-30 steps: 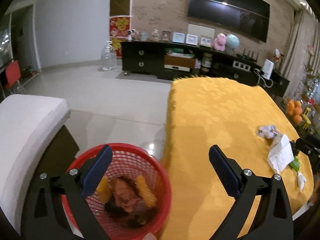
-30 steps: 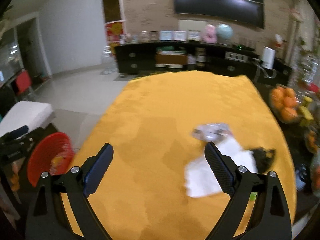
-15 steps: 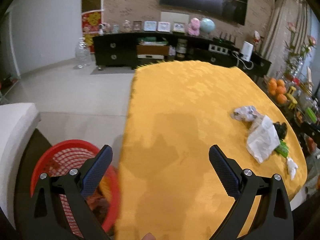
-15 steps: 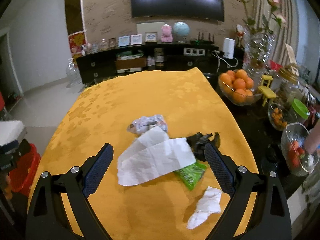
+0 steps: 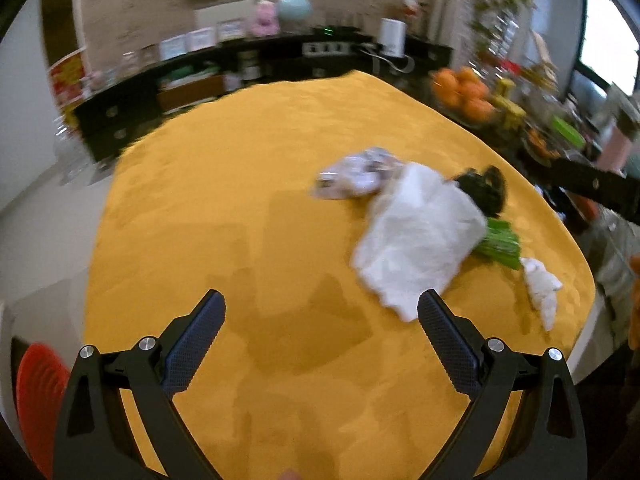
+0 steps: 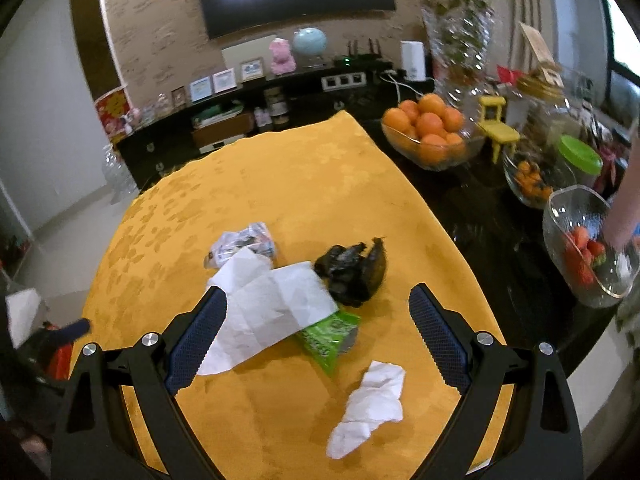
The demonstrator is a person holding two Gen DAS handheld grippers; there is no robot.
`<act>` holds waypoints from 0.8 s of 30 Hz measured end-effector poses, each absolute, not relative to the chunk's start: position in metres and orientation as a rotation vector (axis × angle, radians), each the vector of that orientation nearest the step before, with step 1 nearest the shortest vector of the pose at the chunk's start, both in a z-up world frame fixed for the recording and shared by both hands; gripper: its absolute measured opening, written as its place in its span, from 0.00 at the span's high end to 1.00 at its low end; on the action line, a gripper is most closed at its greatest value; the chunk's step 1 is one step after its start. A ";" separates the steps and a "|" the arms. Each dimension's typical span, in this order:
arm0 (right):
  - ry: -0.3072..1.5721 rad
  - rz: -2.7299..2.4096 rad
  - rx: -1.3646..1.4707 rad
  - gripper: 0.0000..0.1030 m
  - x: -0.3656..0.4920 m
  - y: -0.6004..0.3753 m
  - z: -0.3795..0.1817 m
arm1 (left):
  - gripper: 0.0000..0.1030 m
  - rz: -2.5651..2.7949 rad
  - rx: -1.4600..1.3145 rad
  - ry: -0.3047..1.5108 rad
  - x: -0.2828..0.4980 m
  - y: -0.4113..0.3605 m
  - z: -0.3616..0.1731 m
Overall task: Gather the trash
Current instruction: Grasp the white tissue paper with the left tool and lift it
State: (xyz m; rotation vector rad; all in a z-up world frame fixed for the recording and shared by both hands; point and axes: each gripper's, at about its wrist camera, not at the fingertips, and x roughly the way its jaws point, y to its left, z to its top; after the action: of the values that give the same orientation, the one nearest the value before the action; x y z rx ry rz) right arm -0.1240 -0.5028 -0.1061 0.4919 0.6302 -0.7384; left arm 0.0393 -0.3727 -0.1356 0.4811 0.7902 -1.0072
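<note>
Both grippers over the trash on the yellow bench

Left gripper [image 5: 320, 312] and right gripper [image 6: 318, 306] have jaws wide, holding nothing. White paper sheet [image 6: 272, 308], black peel [image 6: 354, 270], green wrapper [image 6: 330, 338] and crumpled tissue [image 6: 370, 408] lie mid-bench [image 6: 280, 184]; red basket [image 5: 38, 396] near left.

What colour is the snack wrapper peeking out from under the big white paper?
Bright green wrapper, partly under the white paper; clearest in the right wrist view.

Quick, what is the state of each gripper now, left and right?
Left gripper: open, holding nothing.
Right gripper: open, holding nothing, above the white paper.
</note>
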 end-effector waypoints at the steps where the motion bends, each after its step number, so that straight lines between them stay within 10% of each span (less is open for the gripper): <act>1: 0.627 -0.738 0.501 0.13 -0.126 -0.504 -0.106 | 0.09 -1.029 0.501 0.790 0.034 -0.384 -0.139; 13: 0.625 -0.682 0.554 0.13 -0.124 -0.509 -0.108 | 0.12 -1.098 0.549 0.858 0.031 -0.437 -0.173; 24: 0.643 -0.651 0.584 0.13 -0.117 -0.510 -0.113 | 0.88 -1.142 0.572 0.861 0.024 -0.425 -0.182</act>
State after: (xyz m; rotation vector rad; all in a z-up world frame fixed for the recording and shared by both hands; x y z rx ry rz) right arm -0.1173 -0.5098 -0.1129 0.5836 0.6431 -0.6513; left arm 0.0238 -0.4253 -0.1819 0.5717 0.8615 -1.1416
